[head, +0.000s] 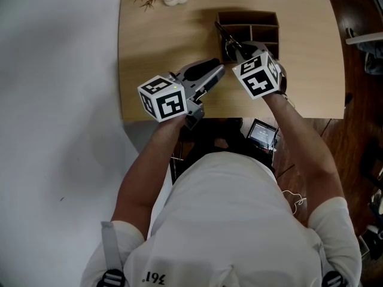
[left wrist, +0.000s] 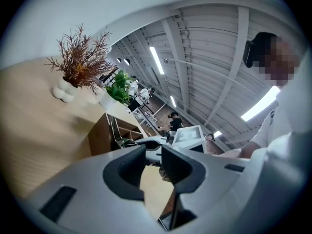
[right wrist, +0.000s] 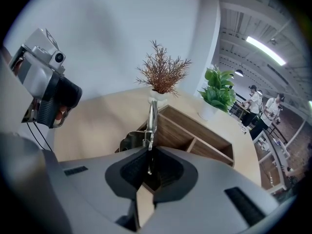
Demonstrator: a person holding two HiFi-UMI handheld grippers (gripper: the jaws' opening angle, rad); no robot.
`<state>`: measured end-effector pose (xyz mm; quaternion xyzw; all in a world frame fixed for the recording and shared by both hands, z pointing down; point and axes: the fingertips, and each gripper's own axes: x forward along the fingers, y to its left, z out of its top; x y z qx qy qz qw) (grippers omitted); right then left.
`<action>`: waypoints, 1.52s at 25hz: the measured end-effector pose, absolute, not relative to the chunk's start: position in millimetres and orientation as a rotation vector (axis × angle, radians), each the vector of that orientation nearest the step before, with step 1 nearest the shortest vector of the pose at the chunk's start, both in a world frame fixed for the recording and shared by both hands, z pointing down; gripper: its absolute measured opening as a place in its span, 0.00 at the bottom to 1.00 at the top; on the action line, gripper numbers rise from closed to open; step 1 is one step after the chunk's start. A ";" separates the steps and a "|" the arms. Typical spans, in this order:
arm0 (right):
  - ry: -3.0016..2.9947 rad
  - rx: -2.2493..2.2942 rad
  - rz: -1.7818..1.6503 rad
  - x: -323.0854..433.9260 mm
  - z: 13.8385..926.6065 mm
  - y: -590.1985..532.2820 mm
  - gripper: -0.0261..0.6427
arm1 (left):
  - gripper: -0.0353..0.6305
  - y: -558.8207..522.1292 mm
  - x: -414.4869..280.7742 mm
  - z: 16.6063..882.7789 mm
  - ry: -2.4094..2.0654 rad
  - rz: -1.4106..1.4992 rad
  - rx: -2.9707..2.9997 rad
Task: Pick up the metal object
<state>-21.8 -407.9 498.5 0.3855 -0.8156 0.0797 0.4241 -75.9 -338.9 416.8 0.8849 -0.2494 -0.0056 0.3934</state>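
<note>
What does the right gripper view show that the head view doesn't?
Only the right gripper view: the right claw shut on the metal object, a green potted plant, and people far in the background. Only the head view: the person's arms and torso, both marker cubes, and a small screen below the table edge. Both: the wooden table, the dried plant in its white vase, the compartment box, and the metal object itself.

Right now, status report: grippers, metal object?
Left gripper open, empty. Right gripper shut on metal object, by wooden box. Nothing blocking.
</note>
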 end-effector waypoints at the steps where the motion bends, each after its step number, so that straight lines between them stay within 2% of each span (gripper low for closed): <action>1: -2.043 0.965 0.202 -21.9 498.9 -408.6 0.07 | 0.17 -338.8 -75.3 417.1 -0.632 -0.014 2.245; 8: -2.045 0.970 0.189 -17.8 499.3 -413.4 0.05 | 0.17 -338.7 -72.2 418.1 -0.630 -0.015 2.244; 38: -2.146 1.073 0.121 -17.9 446.6 -395.5 0.05 | 0.17 -319.2 -69.2 393.7 -0.625 -0.078 2.318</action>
